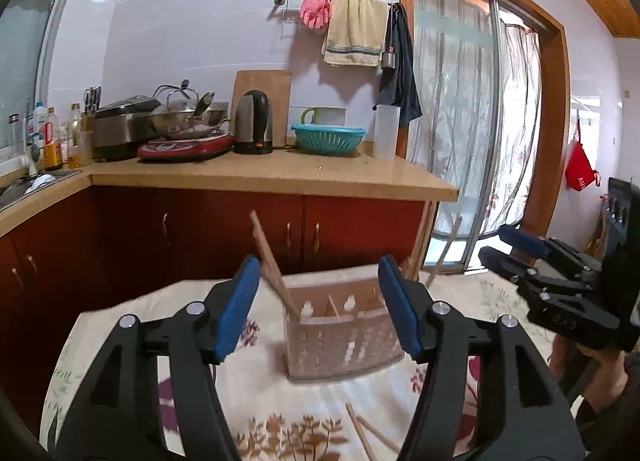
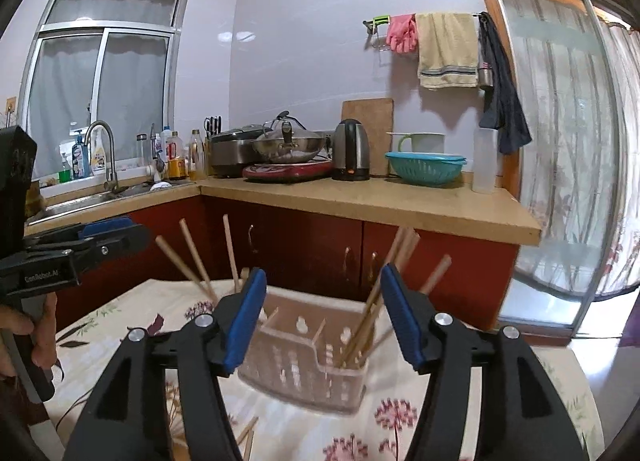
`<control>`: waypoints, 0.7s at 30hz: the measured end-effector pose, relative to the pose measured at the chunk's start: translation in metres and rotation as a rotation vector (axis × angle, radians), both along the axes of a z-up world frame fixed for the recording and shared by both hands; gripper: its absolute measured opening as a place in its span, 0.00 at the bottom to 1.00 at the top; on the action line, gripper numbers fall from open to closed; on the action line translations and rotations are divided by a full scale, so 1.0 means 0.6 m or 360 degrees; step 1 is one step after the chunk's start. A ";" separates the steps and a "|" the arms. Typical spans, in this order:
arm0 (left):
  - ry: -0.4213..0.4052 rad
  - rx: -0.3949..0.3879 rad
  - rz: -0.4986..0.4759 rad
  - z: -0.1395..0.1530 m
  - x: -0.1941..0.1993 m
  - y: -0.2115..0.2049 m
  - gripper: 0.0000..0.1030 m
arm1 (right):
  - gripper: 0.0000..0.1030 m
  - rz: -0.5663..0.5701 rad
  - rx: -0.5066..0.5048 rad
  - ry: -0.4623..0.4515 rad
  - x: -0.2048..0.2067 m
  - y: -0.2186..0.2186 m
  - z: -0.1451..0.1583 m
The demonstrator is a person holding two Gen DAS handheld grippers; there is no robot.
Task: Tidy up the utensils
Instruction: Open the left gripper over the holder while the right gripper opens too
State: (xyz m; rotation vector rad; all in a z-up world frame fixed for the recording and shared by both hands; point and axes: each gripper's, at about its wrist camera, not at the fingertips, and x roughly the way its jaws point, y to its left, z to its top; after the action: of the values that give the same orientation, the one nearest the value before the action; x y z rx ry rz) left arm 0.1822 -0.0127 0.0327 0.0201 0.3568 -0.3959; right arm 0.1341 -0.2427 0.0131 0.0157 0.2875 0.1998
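A translucent brownish utensil holder [image 1: 340,333] [image 2: 308,357] with several compartments stands on the flowered tablecloth [image 1: 280,413]. Wooden chopsticks [image 1: 272,265] lean out of its left compartment; in the right wrist view more chopsticks [image 2: 376,301] stand in its right compartment and others [image 2: 196,257] at its left end. My left gripper [image 1: 320,305] is open above the holder with nothing between its blue pads. My right gripper [image 2: 322,319] is also open over the holder, empty. Loose chopsticks [image 1: 366,435] [image 2: 248,437] lie on the cloth near me.
Beyond the table runs a wooden counter [image 1: 260,177] with a kettle [image 1: 254,123], wok [image 1: 184,117], teal colander [image 1: 328,139] and sink [image 2: 92,201]. The other gripper shows at each view's edge, the right gripper [image 1: 516,253] and the left gripper [image 2: 100,237], each held by a hand. A curtained sliding door [image 2: 560,141] is at right.
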 end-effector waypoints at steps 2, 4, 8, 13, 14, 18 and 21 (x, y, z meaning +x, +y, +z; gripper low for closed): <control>0.0029 0.0003 0.0013 -0.011 -0.015 0.002 0.59 | 0.57 -0.0005 0.0018 0.0022 -0.016 -0.001 -0.008; 0.0066 -0.0004 0.0033 -0.025 -0.035 0.004 0.59 | 0.57 -0.0023 0.0013 0.0046 -0.034 -0.001 -0.020; 0.0101 0.0000 0.0081 -0.049 -0.069 0.010 0.61 | 0.57 -0.0030 0.0022 0.0110 -0.068 0.002 -0.047; 0.0142 0.0027 0.0134 -0.081 -0.113 0.014 0.63 | 0.57 -0.0047 0.0040 0.0170 -0.099 0.002 -0.074; 0.0147 0.0032 0.0141 -0.087 -0.123 0.015 0.63 | 0.57 -0.0051 0.0042 0.0182 -0.104 0.002 -0.079; 0.0156 0.0057 0.0173 -0.107 -0.153 0.016 0.65 | 0.57 -0.0059 0.0045 0.0220 -0.125 0.002 -0.100; 0.0188 0.0067 0.0190 -0.128 -0.171 0.015 0.66 | 0.57 -0.0069 0.0037 0.0246 -0.141 0.003 -0.121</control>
State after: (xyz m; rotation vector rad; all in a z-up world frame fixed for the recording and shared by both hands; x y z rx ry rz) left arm 0.0797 -0.0038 -0.0441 0.0162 0.4802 -0.2719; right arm 0.0498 -0.2410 -0.0595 0.0607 0.4383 0.1593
